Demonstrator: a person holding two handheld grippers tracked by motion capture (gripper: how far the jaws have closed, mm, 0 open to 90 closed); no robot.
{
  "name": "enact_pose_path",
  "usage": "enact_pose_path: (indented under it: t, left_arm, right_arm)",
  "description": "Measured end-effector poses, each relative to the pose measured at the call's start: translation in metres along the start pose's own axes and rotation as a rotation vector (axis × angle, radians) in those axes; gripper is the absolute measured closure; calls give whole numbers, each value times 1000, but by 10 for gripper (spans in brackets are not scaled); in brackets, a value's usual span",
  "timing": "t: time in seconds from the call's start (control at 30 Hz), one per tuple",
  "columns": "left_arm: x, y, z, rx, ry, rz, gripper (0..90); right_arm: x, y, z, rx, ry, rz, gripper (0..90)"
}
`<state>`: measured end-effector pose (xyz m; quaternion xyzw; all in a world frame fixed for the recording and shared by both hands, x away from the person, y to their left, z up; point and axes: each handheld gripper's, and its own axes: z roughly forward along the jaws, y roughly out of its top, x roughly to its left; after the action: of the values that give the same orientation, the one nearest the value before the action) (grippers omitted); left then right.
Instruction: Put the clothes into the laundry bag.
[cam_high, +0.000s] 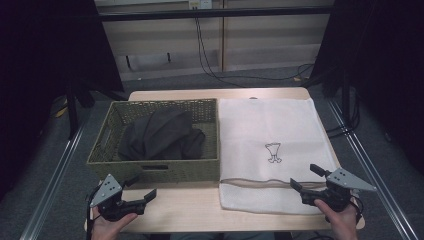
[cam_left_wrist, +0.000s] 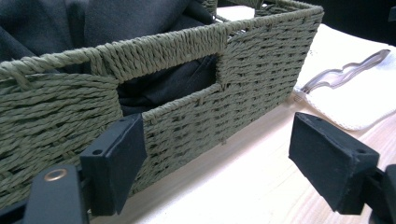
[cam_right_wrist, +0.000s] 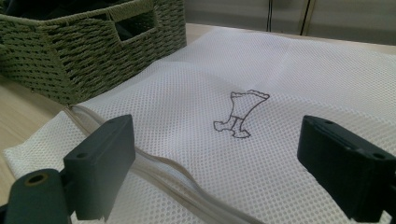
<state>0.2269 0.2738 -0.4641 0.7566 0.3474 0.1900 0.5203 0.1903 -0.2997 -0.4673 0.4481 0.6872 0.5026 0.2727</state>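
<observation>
mesh bag (cam_high: 272, 150): lies flat on the right half of the table (cam_high: 190, 210), its left edge touching the basket; a small drawn figure (cam_right_wrist: 240, 114) sits near its middle.
zipper (cam_right_wrist: 154, 165): runs across the near end of the mesh bag, close under the right gripper; whether it is open or closed cannot be told from here.
right gripper (cam_high: 309, 179): jaws spread, nothing between them; hovers over the near right part of the mesh bag.
risk, right side: the weave is thin and limp, so a pinch probably takes both layers at once and the mouth stays shut; a shallow pinch slips off the zipper edge.
dark garment (cam_high: 160, 135): bunched inside the basket, well apart from both grippers.
basket (cam_high: 112, 117): woven, green, on the left half of the table; a handle slot (cam_left_wrist: 170, 86) shows the cloth behind it.
left gripper (cam_high: 140, 188): jaws spread and empty; near the front wall of the basket, low beside it.
risk, left side: a jaw catches the weave or the handle slot and drags the basket into the mesh bag.
risk, transfer: the garment trails over the rim, snags, or drops onto the table short of the bag.
</observation>
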Motion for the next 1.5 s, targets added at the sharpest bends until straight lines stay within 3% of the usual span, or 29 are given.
enact_pose_path:
  t: [0.13, 0.2, 0.23, 0.4, 0.47, 0.5, 0.53, 0.57, 0.6, 0.63, 0.73, 0.77, 0.87, 1.0, 1.2, 1.3, 1.33, 1.5]
  left_arm:
    - [2, 2, 3, 16, -34, -15, 177]
    - [3, 4, 5, 31, -75, -41, 216]
    - [4, 7, 6, 37, -127, -49, 229]
    - [3, 14, 4, 26, -126, -45, 236]
    - [2, 18, 3, 27, -103, -37, 234]
    - [1, 26, 2, 60, -115, -38, 209]
    - [1, 26, 2, 60, -115, -38, 192]
    - [1, 36, -2, 55, -174, -69, 193]
    - [1, 36, -2, 55, -174, -69, 193]
    - [1, 45, -5, 78, -126, -27, 192]
    - [4, 52, -4, 87, -118, -34, 199]
    - [8, 59, -2, 86, -78, -32, 197]
    - [15, 67, 1, 82, -111, -51, 193]
    - [35, 87, 14, 99, -130, -20, 153]
    - [52, 104, 29, 113, -105, 0, 96]
    - [61, 115, 38, 148, -104, -9, 92]
    - [64, 122, 44, 176, -70, 36, 89]
    - [71, 133, 53, 197, -60, 46, 37]
  right_arm:
    - [2, 0, 2, 6, 16, -1, 111]
    - [5, 0, 2, 8, 33, -8, 105]
    - [6, 0, 3, 8, 35, -13, 105]
    - [5, 0, 3, 16, 36, -17, 105]
    - [6, 1, 3, 17, 35, -11, 105]
    - [7, 1, 3, 19, 33, -13, 104]
    - [7, 1, 3, 24, 36, -18, 104]
    - [8, 1, 4, 28, 38, -19, 103]
    - [8, 1, 4, 28, 38, -19, 103]
    - [10, 1, 4, 28, 44, -21, 102]
    - [11, 1, 5, 35, 47, -22, 102]
    - [11, 1, 7, 45, 50, -22, 102]
    - [11, 1, 7, 48, 54, -20, 101]
    - [12, 1, 8, 52, 54, -16, 99]
    - [11, 0, 10, 68, 52, -23, 104]
    - [11, 1, 10, 69, 56, -19, 103]
    - [11, 1, 11, 70, 61, -24, 103]
    - [11, 1, 12, 75, 68, -23, 103]
